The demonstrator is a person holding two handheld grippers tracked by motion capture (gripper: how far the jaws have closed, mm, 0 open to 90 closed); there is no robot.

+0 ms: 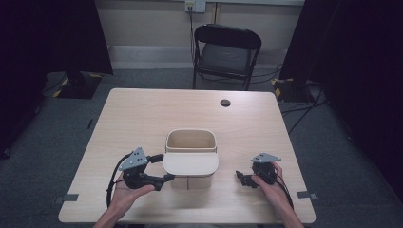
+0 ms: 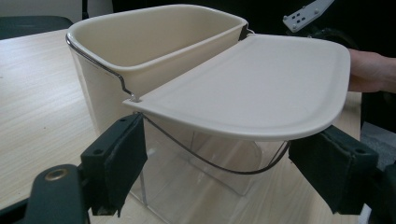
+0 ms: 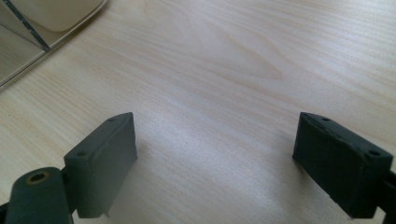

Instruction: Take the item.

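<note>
Jaws of the left gripper (image 1: 160, 168) stand released, flanking the cream bin's (image 1: 191, 140) lid (image 1: 191, 163); right gripper (image 1: 243, 177), also released, rests on the surface (image 1: 142, 114) right of it.

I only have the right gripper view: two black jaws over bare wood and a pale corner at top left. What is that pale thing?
Observer: A cream bin with its flap lid swung out level toward the person, seen in the high view.
Operator: Where is the other gripper?
Observer: The left gripper sits at the bin's left side, jaws open, one above and one below the lid's edge in the high view.
Operator: Is the bin holding anything?
Observer: The left gripper view shows its inner walls bare; the bottom is hidden.
Operator: And mine?
Observer: The right gripper is open, apart from the bin.
</note>
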